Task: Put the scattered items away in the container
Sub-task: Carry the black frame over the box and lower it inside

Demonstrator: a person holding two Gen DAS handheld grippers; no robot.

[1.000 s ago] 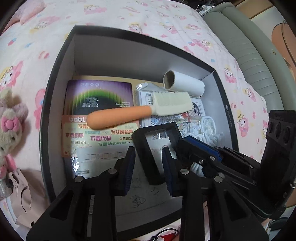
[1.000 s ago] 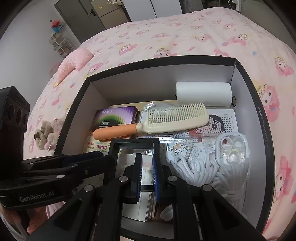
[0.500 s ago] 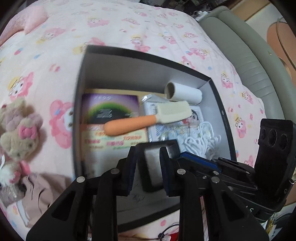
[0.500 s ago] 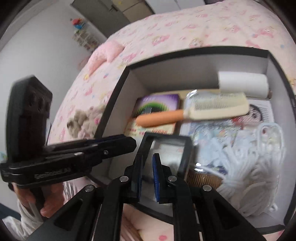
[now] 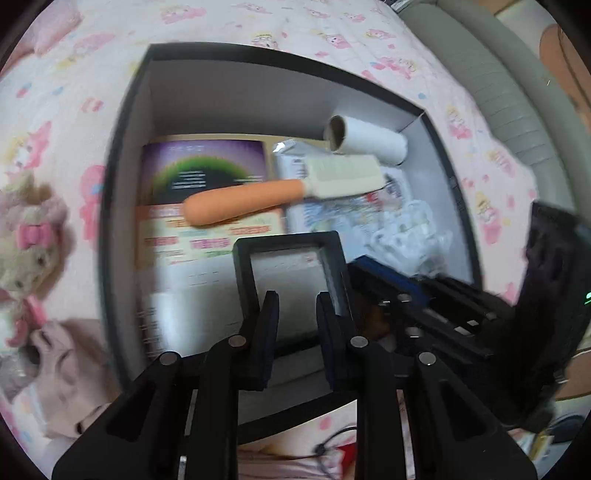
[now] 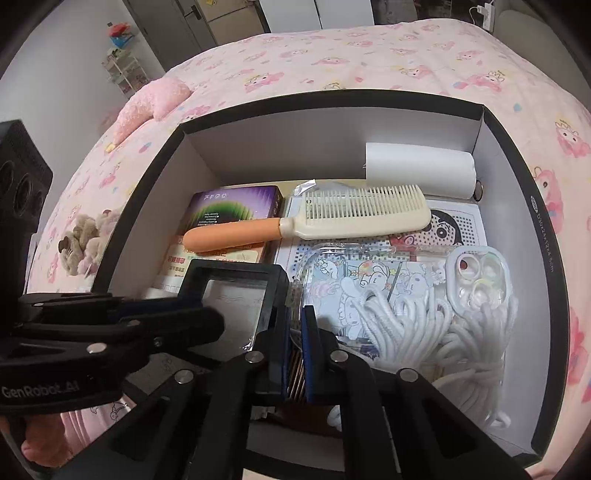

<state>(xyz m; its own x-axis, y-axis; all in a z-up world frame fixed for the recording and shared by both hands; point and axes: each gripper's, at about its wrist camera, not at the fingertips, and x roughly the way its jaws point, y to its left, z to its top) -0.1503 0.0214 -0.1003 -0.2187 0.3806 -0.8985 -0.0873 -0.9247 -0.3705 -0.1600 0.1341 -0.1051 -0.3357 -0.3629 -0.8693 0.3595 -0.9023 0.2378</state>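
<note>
Right wrist | box (image 6: 517, 155): comb (image 6: 332, 218), paper roll (image 6: 417, 170), cord (image 6: 424, 325)

Home bedroom. Bed covered by pink quilted bedspread with cartoon-character print (image 6: 369, 62); pink star-shaped plush pillow (image 6: 151, 101) and beige plush toy with pink bow (image 5: 27, 229) lay on it. Grey padded headboard (image 5: 491, 85) ran along bed edge; grey wardrobe doors (image 6: 207, 26) stood against far wall.

We see a black box (image 6: 517, 122) with white inner walls, a cream comb (image 6: 354, 218) with orange handle, and pink, apparently cartoon-printed bedding (image 6: 332, 55).
</note>
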